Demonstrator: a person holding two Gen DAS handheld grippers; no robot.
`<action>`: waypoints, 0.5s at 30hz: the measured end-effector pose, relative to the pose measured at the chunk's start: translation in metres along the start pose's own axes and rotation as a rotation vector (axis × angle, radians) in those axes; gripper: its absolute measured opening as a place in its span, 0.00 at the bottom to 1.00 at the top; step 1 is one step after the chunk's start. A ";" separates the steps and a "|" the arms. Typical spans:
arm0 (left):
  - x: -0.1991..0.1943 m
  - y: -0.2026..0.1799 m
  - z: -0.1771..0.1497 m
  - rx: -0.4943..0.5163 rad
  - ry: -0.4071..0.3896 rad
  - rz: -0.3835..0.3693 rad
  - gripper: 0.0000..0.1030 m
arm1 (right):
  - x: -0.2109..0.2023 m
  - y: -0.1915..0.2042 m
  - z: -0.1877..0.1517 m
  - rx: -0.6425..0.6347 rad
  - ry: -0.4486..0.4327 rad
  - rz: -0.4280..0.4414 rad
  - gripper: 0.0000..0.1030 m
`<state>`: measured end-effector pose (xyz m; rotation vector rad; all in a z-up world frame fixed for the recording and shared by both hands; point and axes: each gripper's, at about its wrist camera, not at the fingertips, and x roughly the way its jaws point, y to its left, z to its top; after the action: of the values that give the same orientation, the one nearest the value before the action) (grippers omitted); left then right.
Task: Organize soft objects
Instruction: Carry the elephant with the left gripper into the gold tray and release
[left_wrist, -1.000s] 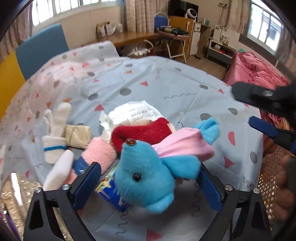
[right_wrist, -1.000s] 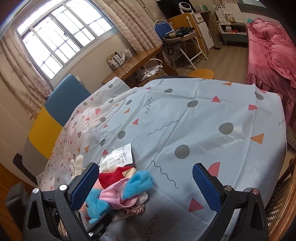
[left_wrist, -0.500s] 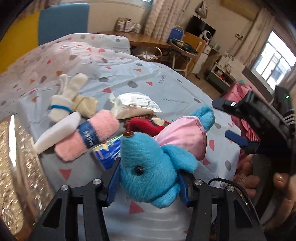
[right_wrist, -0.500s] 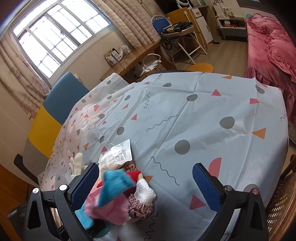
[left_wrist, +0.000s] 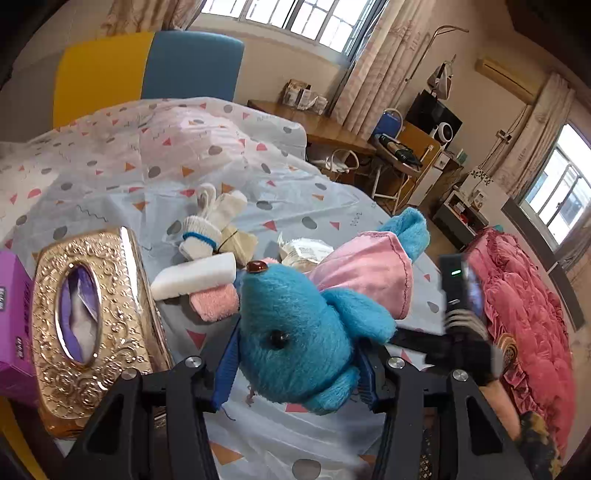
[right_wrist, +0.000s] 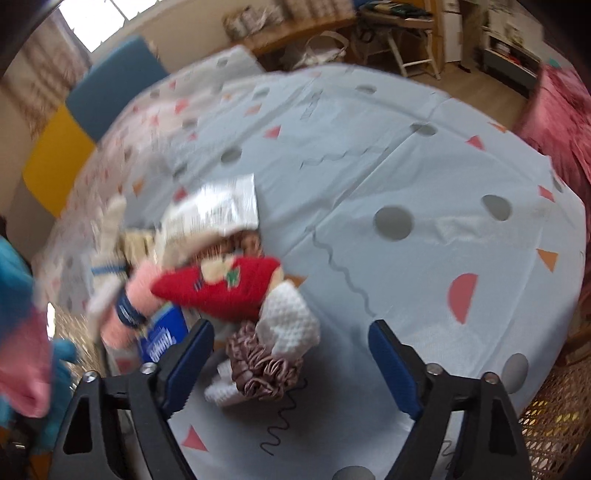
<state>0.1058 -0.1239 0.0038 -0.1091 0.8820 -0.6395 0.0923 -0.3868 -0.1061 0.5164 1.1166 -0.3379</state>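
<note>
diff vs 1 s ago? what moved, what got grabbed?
The left gripper closed on the blue plush and lifted it off the pile, swinging left until the gold tissue box came into view. The right gripper stayed open and moved in toward the remaining pile, now over the brown scrunchie and white knit piece. The red plush, glove and pink towel stayed on the table.

Black frames, blue-padded fingers (right_wrist: 192, 350)
</note>
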 end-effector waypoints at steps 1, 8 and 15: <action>-0.005 0.001 0.002 -0.007 -0.010 -0.008 0.52 | 0.006 0.004 0.000 -0.030 0.022 -0.009 0.54; -0.049 0.020 0.033 -0.053 -0.087 0.005 0.52 | 0.006 0.023 -0.012 -0.158 0.020 -0.069 0.42; -0.109 0.098 0.071 -0.151 -0.199 0.152 0.53 | 0.005 0.031 -0.017 -0.218 0.020 -0.100 0.42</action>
<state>0.1551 0.0052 0.0910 -0.2355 0.7374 -0.4118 0.0970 -0.3520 -0.1096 0.2720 1.1854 -0.2941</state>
